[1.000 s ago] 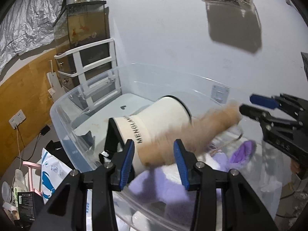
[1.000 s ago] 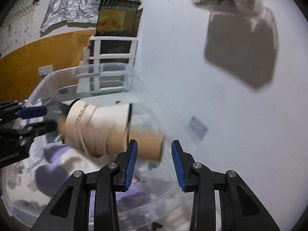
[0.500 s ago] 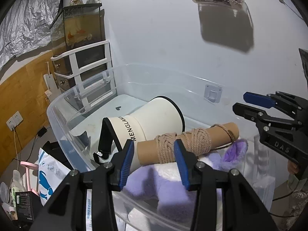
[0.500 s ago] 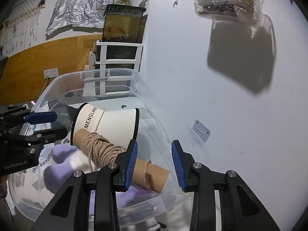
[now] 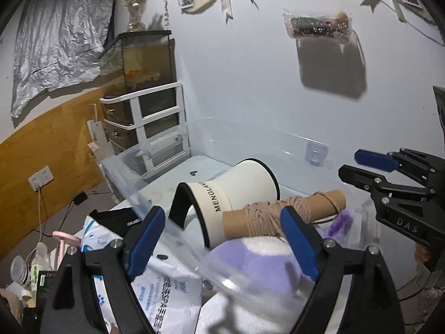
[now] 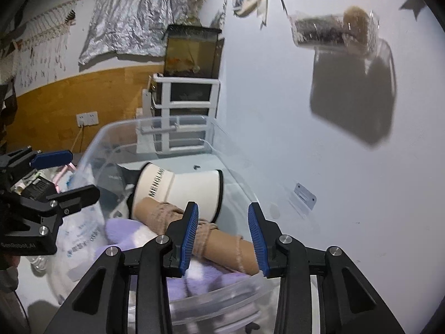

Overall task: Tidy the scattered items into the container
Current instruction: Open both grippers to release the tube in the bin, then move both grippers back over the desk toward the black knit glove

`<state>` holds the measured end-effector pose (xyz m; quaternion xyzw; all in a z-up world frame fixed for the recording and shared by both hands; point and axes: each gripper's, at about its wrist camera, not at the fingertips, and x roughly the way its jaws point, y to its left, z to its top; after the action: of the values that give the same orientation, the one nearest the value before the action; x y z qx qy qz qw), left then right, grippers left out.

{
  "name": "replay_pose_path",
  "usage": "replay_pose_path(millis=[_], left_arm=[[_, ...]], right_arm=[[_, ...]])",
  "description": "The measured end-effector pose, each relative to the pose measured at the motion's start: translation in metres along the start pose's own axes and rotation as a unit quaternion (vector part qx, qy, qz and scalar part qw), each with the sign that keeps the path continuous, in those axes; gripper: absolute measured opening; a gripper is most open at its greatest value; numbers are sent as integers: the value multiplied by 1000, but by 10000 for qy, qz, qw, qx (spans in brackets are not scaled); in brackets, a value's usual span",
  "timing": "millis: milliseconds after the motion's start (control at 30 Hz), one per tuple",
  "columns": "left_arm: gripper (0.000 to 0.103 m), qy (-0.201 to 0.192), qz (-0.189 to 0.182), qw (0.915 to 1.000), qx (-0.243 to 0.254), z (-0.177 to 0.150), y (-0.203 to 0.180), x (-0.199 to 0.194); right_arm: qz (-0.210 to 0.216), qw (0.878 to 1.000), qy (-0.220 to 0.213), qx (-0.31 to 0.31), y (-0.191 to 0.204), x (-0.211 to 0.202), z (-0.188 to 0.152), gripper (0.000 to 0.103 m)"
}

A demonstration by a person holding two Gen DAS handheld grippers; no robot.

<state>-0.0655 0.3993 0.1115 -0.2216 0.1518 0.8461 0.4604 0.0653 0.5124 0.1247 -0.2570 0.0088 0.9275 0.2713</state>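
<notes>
Hovering with both the left gripper (image 5: 219,242) and right gripper (image 6: 224,235) wide and empty, clear the bin (image 5: 278,142) rim gently: the roll (image 5: 283,214) already lies inside on the plush (image 5: 258,264), near the hat (image 5: 236,192).

Inside the clear plastic bin (image 5: 250,136), a cream hat (image 5: 239,192) with black lettering and trim touches a brown cardboard tube (image 5: 319,203) wound with tan rope, above a purple-and-white plush (image 5: 261,261).
</notes>
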Motion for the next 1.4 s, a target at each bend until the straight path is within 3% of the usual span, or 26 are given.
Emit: replay_pose_path(millis=[33, 67, 267, 333, 400, 500, 733, 1067, 1400], left_arm=[[86, -17, 12, 10000, -7, -3, 2, -5], [86, -34, 24, 10000, -14, -5, 3, -11], [88, -243, 241, 9994, -74, -31, 16, -50], [102, -325, 331, 9989, -96, -40, 20, -64], [103, -402, 505, 9978, -132, -54, 27, -79], [103, -405, 691, 9964, -292, -73, 42, -97], [103, -244, 1232, 9868, -1021, -124, 94, -131], [103, -57, 2184, 9596, -1775, -208, 157, -179], [103, 296, 2910, 9144, -2798, -312, 209, -212]], right_arm=[[-54, 9999, -123, -23, 4, -6, -1, 83], [-127, 9996, -265, -58, 10, -13, -1, 85], [189, 9984, -535, 21, 33, -42, -7, 85], [334, 9976, -603, 38, 42, -49, -12, 85], [428, 9969, -657, 2, 54, -53, -18, 86], [525, 9958, -735, -120, 74, -58, -28, 103], [1030, 9834, -1402, -511, 128, -78, -56, 103], [1443, 9853, -793, -462, 193, -57, -85, 103], [2012, 9770, -249, -660, 259, -44, -126, 103]])
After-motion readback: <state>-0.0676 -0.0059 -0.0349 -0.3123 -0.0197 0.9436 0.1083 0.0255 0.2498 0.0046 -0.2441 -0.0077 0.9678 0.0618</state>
